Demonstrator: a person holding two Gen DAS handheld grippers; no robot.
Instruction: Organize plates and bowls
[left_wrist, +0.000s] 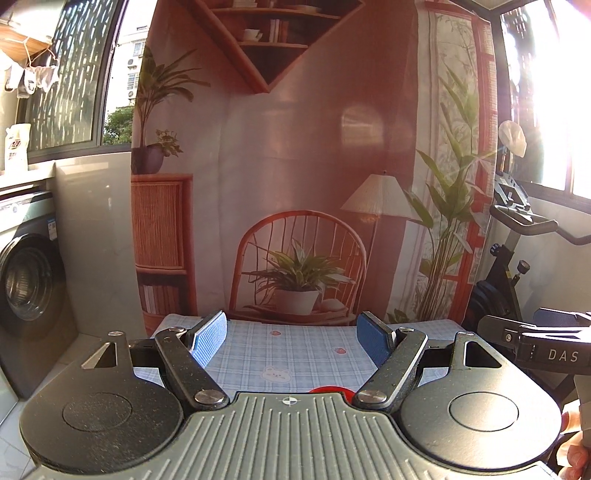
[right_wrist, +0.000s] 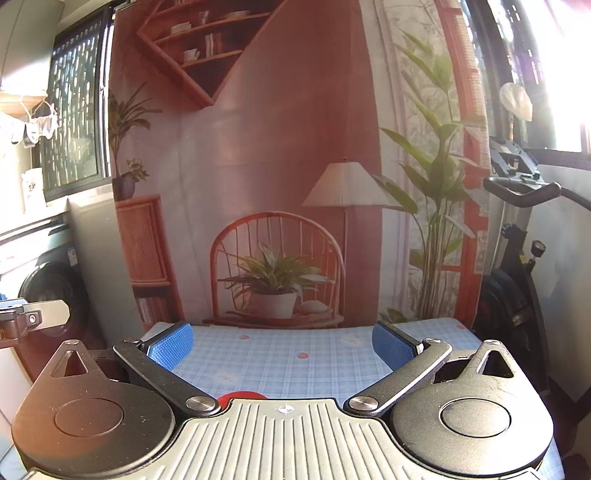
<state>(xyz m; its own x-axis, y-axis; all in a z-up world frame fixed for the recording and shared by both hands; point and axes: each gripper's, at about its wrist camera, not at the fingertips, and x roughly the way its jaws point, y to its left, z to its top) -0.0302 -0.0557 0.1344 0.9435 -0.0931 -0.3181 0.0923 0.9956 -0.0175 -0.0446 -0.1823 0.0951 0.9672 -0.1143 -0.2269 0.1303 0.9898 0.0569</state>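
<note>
- The left gripper (left_wrist: 291, 338) is being held wide apart above the worktop (left_wrist: 295, 354), with nothing between its blue pads (left_wrist: 208, 338).
- The right gripper (right_wrist: 282, 345) is likewise being held wide, its pads (right_wrist: 170, 347) apart and gripping nothing.
- The worktop is being covered by a pale blue checked cloth (right_wrist: 288, 354) printed with small red and white motifs.
- A red rounded rim (left_wrist: 327, 389) is being glimpsed at the near edge of the cloth, just beyond the left gripper's body; whether it is a plate or a bowl cannot be told.
- The same red rim is being shown in the right wrist view (right_wrist: 242, 397), mostly hidden under the gripper's body and left of its centre.
- A printed backdrop (left_wrist: 295, 147) showing a chair, lamp and plants is being hung just behind the worktop.
- A washing machine (left_wrist: 26, 284) is being seen to the left, and an exercise bike (right_wrist: 517, 258) to the right.
- Part of the right gripper is being caught at the right edge of the left wrist view.
</note>
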